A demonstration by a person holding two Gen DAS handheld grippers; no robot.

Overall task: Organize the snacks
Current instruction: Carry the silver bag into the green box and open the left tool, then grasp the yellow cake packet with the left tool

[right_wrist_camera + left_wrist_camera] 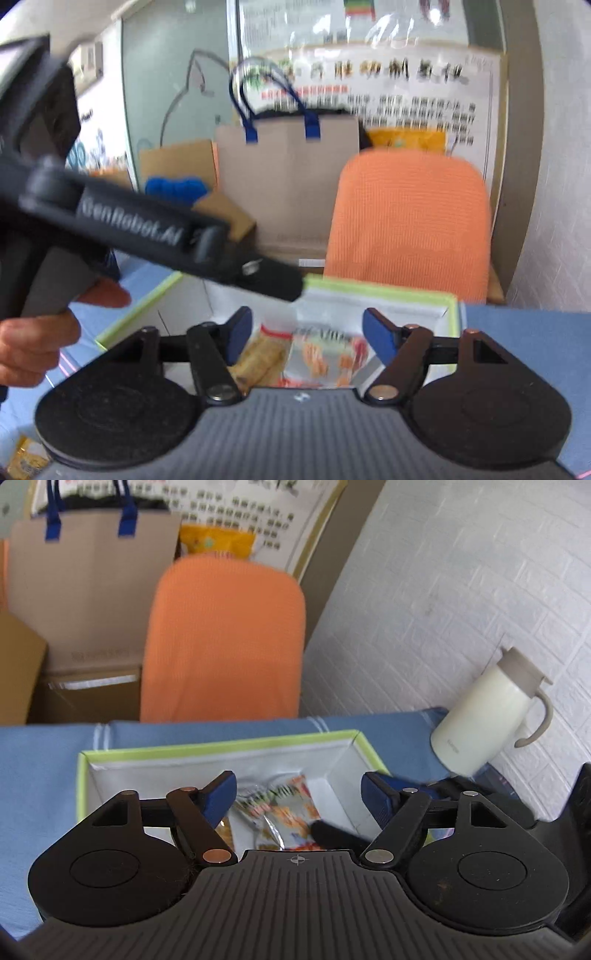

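A white box with a lime-green rim [218,744] sits on the blue tablecloth. Inside lie a silver and orange snack packet [284,812] and a yellow-orange packet [225,832]. My left gripper [299,794] is open and empty, hovering over the box. My right gripper [306,330] is open and empty above the same box [388,291], over the silver packet [325,354] and the yellow packet [262,354]. The left gripper's black body [129,221] crosses the right wrist view at the left, held by a hand.
A cream thermos jug [487,712] stands at the table's right by the white brick wall. An orange chair [225,638] is behind the table, with a paper bag [92,587] and cardboard boxes beyond. Another yellow packet [26,458] lies at the lower left.
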